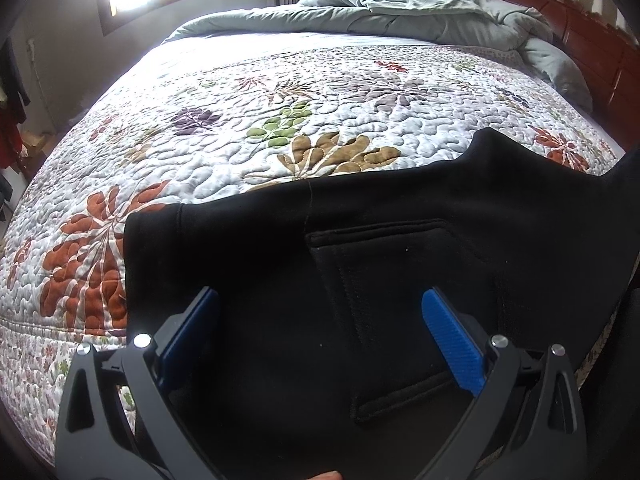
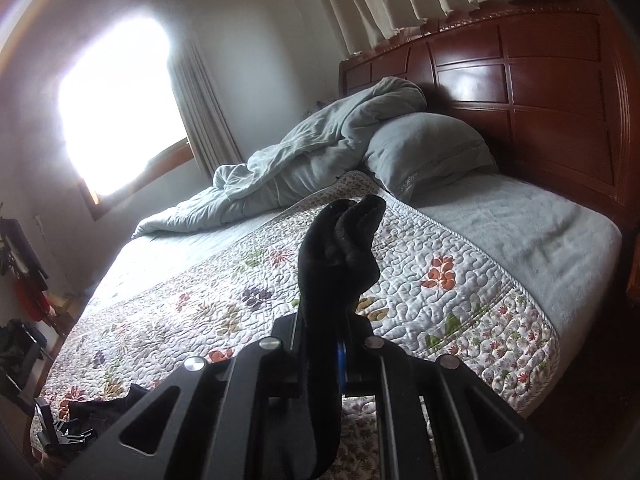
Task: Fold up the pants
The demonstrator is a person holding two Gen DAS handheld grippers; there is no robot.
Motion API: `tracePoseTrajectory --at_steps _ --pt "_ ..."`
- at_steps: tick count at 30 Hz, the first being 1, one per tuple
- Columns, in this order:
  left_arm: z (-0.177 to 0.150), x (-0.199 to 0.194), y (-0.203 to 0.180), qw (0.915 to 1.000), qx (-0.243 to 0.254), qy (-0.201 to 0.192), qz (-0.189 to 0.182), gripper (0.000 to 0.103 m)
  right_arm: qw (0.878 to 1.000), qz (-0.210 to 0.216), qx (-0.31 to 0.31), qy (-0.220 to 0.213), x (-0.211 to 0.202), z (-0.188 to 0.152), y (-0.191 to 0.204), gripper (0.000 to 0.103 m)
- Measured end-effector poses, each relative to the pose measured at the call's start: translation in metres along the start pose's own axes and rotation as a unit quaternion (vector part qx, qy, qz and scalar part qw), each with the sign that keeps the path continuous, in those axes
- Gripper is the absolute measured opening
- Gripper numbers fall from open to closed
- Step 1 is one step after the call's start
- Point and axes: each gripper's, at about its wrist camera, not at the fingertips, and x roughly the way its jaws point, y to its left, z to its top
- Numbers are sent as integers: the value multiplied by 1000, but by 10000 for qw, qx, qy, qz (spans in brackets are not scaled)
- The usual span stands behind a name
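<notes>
Right wrist: black pants [image 2: 340,248] pinched between right tongs [image 2: 320,344]

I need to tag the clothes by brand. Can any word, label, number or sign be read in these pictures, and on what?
None: the black pants, the floral quilt, the headboard and both grippers show no readable text.

Parts hidden or cut off

The pants [image 1: 360,248] run past the lower and right edges; black cloth covers the right gripper [image 2: 326,344] fingertips.
</notes>
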Motion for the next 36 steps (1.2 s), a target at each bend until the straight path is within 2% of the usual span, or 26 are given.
tracePoseTrajectory --at_steps 17,36 --pt "1 3 -2 9999 12 106 112 100 9957 -4 -887 -272 -10 1 48 10" --pt "0 2 -2 9999 92 88 70 100 9892 117 -1423 -320 -12 -2 89 10"
